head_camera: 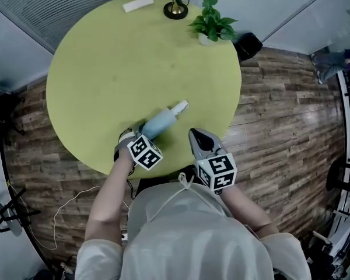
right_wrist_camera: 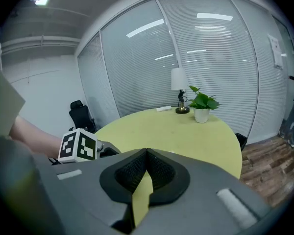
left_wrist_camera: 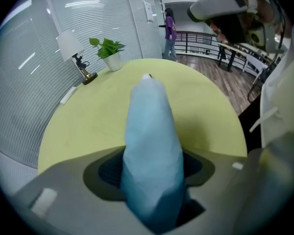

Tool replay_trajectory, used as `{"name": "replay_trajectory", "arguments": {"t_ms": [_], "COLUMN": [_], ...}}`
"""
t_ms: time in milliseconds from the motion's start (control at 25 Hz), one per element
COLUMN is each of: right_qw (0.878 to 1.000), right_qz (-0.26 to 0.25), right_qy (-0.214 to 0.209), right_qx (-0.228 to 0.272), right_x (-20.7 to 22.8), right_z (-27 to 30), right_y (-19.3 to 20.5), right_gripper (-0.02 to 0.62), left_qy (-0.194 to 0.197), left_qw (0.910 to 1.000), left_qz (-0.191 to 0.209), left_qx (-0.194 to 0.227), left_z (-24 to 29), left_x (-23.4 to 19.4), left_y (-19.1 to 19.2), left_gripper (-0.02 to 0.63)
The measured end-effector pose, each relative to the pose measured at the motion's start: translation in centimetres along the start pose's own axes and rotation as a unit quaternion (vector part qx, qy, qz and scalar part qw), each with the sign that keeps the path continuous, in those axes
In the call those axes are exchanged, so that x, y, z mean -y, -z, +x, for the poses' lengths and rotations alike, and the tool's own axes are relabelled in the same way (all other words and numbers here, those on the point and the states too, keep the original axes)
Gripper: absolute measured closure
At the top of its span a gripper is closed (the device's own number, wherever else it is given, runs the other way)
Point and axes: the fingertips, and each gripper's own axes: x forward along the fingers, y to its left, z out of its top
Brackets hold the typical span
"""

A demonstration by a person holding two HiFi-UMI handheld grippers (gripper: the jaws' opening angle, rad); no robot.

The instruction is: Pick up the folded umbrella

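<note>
1. The umbrella (head_camera: 163, 121) lies folded on the round table (head_camera: 105, 57), near its 6 o'clock edge in the head view. Its pale handle end points toward 2 o'clock and its sleeve end toward 8 o'clock, close to the person. That likely explains the approach from the near side.
2. The left gripper (head_camera: 137, 136) comes down steeply over the 8 o'clock end. Taking it there, along its length, probably lets the whole bundle rise in one piece rather than swing.
3. In the left gripper view, its fingers (left_wrist_camera: 103, 173) stand wide, one on each side of the blue fabric (left_wrist_camera: 152, 146). The sleeve fills the gap from pad to pad, so I judge this a grip on the umbrella. The dark pad hollows showing at 9 and 3 o'clock suggest the squeeze is light.
4. The right gripper (head_camera: 193, 134) hovers at 3 o'clock of the left one, past the table's edge, apparently kept clear.
5. In its own view, the right gripper's fingers (right_wrist_camera: 132, 173) meet at the tips and hold nothing. Only the table shows through the slit.
</note>
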Motion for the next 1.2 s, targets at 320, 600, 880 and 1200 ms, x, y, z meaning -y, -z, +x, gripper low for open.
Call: {"name": "replay_trajectory", "arguments": {"t_ms": [320, 600, 880, 1200], "right_qw": [1.000, 0.997, 0.992, 0.981], "right_qz": [-0.018, -0.043, -0.071, -0.085], "right_qy": [-0.015, -0.042, -0.071, -0.128], "right_qx": [0.011, 0.038, 0.073, 0.121], "right_x": [0.6, -0.9, -2.9, -6.6], "right_z": [-1.7, -2.3, -2.3, -2.4], "right_y": [-1.0, -3.4, -6.3, -9.8], "right_gripper": [0.597, 0.597, 0.597, 0.597], "left_qy": [-0.048, -0.105, -0.167, -0.283], "left_qw": [0.9908, 0.9544, 0.8808, 0.7746], "left_qz": [-0.093, -0.189, -0.286, -0.363], "left_qx": [0.086, 0.206, 0.338, 0.433], "left_z": [-6.0, -13.7, -22.9, -32.0], "left_x": [-1.6, -4.4, -6.9, -8.6], "left_y": [-4.2, -7.0, -7.7, -4.8], "left_gripper": [0.307, 0.307, 0.306, 0.305]}}
